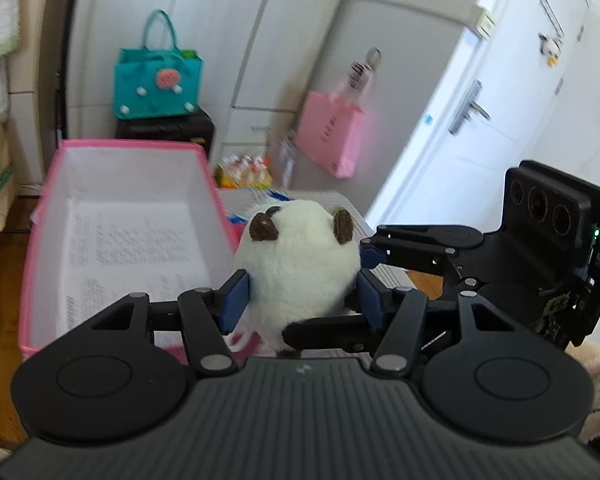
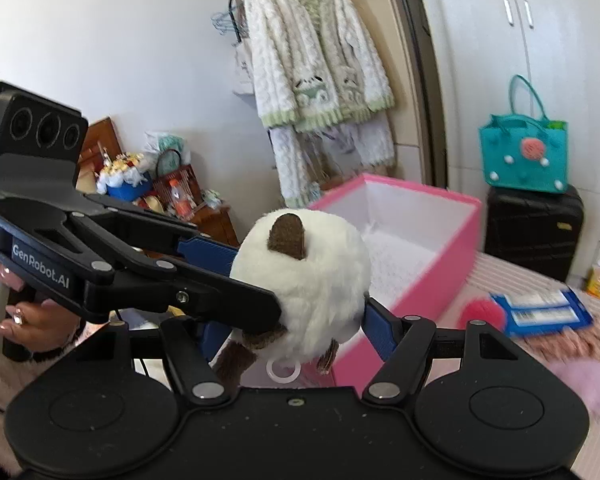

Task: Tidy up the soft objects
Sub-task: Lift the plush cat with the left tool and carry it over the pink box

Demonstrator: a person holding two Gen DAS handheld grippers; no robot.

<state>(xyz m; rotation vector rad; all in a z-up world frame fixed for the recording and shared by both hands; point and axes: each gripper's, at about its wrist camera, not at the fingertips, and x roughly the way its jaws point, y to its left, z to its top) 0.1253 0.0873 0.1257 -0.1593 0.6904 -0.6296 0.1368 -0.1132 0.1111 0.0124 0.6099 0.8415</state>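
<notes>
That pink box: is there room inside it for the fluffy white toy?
Yes. The pink box shows a bare white floor from wall to wall. Beside it is crowded: a pink pompom and blue packet lie on the striped cloth. Both grippers clamp the white plush toy.

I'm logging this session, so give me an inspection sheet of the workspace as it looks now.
Surface: pink striped cover, partly bare.
Job's things: white plush toy with brown ears, lifted; pink box open, paper in the bottom.
Clutter: blue packet, pink pompom.
Grippers: left claw and right claw both shut on the plush toy, crosswise.
Cables: nothing seen.
Surroundings: teal bag on black case, pink paper bag, white door, hanging cardigan.
</notes>
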